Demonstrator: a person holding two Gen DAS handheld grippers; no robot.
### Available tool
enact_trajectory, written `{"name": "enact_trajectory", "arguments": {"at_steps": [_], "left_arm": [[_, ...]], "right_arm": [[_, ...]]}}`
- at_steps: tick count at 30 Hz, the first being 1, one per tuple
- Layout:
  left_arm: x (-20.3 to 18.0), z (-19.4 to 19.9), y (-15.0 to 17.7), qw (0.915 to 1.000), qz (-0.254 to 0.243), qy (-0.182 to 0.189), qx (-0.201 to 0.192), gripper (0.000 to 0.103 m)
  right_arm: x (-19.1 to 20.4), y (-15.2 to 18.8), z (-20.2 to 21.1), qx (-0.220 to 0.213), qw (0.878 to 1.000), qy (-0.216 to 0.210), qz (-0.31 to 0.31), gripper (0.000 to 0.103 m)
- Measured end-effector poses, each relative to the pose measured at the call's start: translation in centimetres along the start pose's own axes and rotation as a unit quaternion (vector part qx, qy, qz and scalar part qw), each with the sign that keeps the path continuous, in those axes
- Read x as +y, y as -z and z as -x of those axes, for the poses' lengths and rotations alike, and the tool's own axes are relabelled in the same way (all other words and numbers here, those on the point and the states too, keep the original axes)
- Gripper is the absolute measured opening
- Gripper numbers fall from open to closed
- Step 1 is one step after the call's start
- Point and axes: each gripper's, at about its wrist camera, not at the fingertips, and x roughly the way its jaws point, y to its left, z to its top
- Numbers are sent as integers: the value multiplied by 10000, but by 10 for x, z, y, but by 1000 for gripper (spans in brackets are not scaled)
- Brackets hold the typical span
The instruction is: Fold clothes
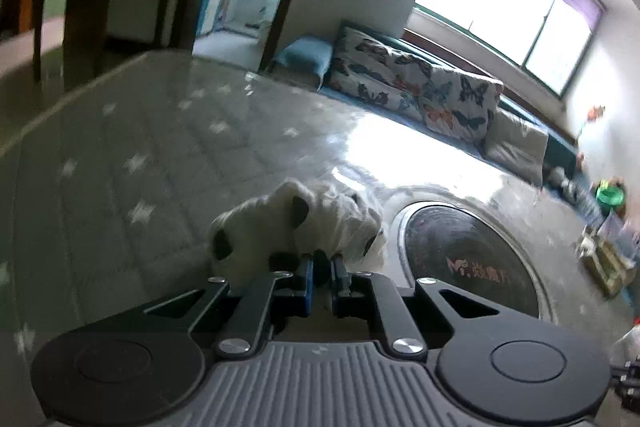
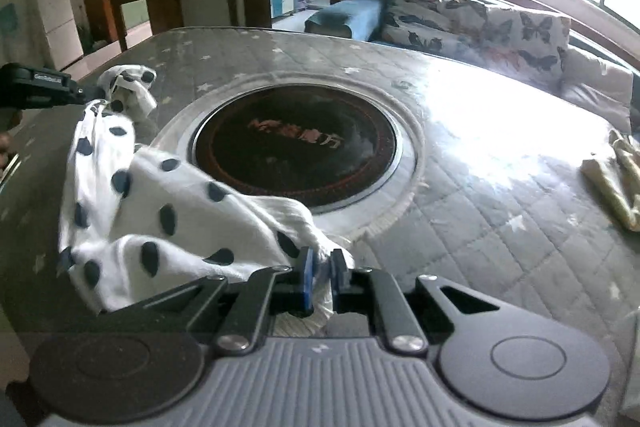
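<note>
Visible items: one white garment with dark spots (image 2: 168, 211), two grippers, left (image 1: 322, 263) and right (image 2: 322, 259), one round dark plate (image 2: 296, 147) set in one quilted table (image 2: 500, 227), and two butterfly-print cushions (image 2: 440, 15).

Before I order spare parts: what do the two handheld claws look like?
Both match. The left claw and right claw each have a ribbed grey body, two round black discs at the sides, black linkage bars with silver rivets, and black fingers with blue pads. The right wrist view shows small white lettering, unreadable, on the left claw's side. No cables show.
</note>
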Motion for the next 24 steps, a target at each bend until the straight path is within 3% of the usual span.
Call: {"name": "enact_trajectory", "arguments": {"at_steps": [10,14,22,24], "left_arm": [[37,11,19,9988,464,-90,125,10],[36,13,22,9987,484,-10,171,11],[36,15,33,9971,620,283,332,35],[34,12,34,9957,700,449,411,40]], "right_arm": [[43,-6,34,-201,9959,-691,557,23],[81,-14,7,-43,9886,-1120,1009,25],[122,-30,-40,131,9801,-1157,1606,40],[125,-34,-46,147,9800,-1094,1658,39]]}}
